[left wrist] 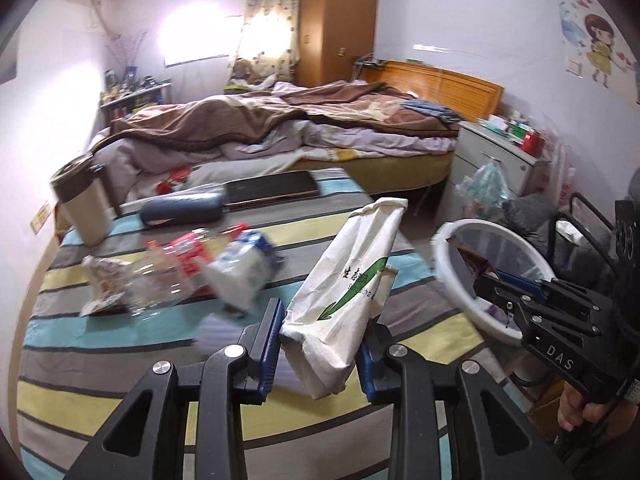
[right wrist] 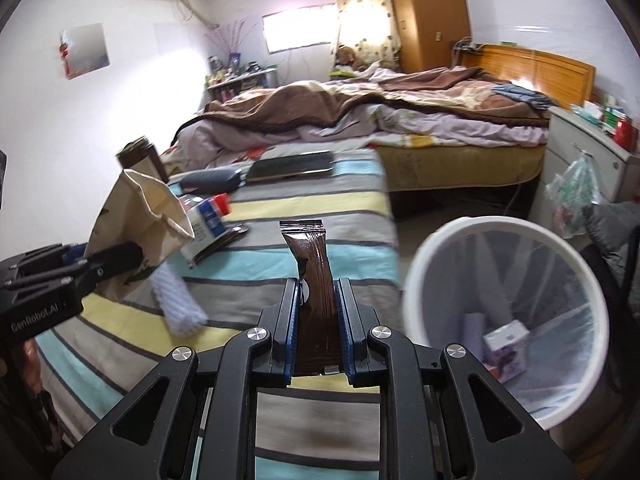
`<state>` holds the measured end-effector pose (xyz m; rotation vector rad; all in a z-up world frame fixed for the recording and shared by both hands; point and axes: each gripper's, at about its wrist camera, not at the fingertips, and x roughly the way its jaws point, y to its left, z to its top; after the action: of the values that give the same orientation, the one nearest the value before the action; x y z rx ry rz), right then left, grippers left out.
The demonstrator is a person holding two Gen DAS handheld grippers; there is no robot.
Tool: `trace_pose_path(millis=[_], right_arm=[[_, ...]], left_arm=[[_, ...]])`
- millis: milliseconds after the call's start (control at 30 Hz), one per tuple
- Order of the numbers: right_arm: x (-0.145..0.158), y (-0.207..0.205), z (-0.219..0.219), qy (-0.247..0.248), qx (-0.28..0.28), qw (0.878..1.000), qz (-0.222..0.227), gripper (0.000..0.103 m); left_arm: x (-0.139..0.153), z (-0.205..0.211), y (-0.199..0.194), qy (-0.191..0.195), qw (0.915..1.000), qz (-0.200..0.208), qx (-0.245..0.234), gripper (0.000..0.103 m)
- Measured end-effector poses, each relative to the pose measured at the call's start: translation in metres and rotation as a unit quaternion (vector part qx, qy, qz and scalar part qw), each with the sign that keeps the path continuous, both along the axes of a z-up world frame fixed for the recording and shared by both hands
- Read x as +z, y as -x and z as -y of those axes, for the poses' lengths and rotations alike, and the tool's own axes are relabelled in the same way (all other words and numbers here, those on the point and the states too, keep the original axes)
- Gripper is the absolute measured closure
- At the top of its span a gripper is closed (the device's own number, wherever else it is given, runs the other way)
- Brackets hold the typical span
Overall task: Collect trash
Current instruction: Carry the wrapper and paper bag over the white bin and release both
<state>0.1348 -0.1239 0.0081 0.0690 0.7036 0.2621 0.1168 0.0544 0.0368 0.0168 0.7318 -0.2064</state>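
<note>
Two claws loaded, left claw point(left wrist: 320, 344) gripping paper bag point(left wrist: 348, 280), right claw point(right wrist: 319, 320) brown wrapper point(right wrist: 314, 280)

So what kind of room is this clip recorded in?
A lived-in bedroom, most likely in a home: an unmade bed with a wooden headboard, a tall wooden wardrobe, and a white bedside cabinet. The trash is being collected from a striped cloth surface.

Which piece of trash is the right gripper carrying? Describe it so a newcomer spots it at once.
Start at the striped table and the white bin beside it. The right gripper, near the table edge by the bin, clamps a dark brown wrapper upright. It is slim, glossy and plain, unlike the left gripper's white paper bag.
</note>
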Motion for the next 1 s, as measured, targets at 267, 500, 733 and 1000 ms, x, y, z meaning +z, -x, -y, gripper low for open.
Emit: trace_pose_path(millis=[267,500,733,1000], right_arm=[[0.005,0.005,0.041,0.003,-0.044,0.999,0.008,0.083],[0.005,0.007,0.072,0.011,-0.086,0.996,0.009,0.083],[-0.001,0.007,0.106,0.016,-0.123,0.992,-0.003,0.083],[-0.018,0.003,0.135,0.03,-0.155,0.987,-0.036,0.083]], left_arm=[[0.002,0.054,-0.007,0.005,0.9989,0.003,-0.046,0.07],[-0.001,0.099,-0.015,0.003,0.9967,-0.001,-0.081,0.07],[-0.013,0.147,-0.026,-0.002,0.9924,-0.017,-0.122,0.07],[-0.036,0.19,-0.04,0.006,0.9856,-0.048,-0.162,0.07]])
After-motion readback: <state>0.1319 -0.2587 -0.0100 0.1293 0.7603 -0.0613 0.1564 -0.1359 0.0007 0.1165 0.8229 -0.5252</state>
